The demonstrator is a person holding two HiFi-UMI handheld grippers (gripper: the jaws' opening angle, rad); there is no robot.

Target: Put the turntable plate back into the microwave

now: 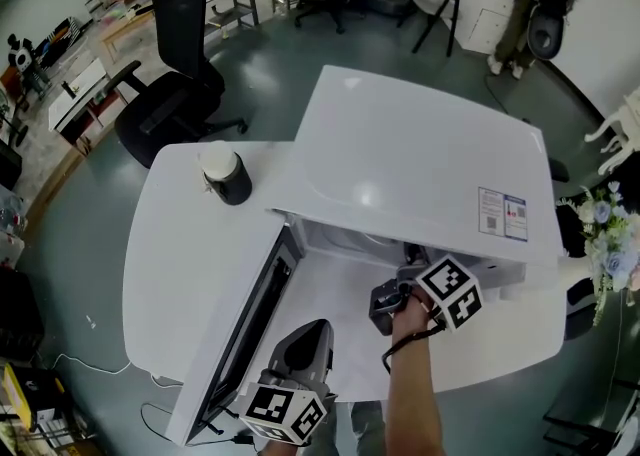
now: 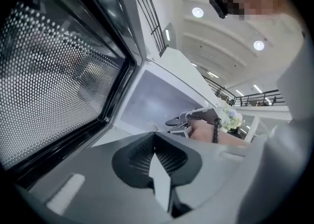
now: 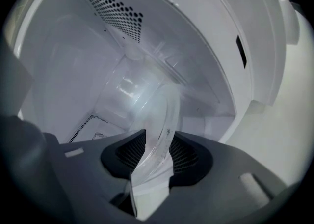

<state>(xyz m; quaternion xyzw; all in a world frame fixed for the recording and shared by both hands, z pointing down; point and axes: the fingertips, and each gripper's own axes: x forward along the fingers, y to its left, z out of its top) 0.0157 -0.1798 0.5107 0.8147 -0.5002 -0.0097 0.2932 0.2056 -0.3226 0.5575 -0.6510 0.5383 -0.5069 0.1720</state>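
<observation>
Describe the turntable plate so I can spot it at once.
Find the white microwave on the table, its door swung open, and look inside. The turntable plate is the clear glass disc there, its rim between the right gripper's jaws. It is the only see-through, glinting thing against the plain white walls.
</observation>
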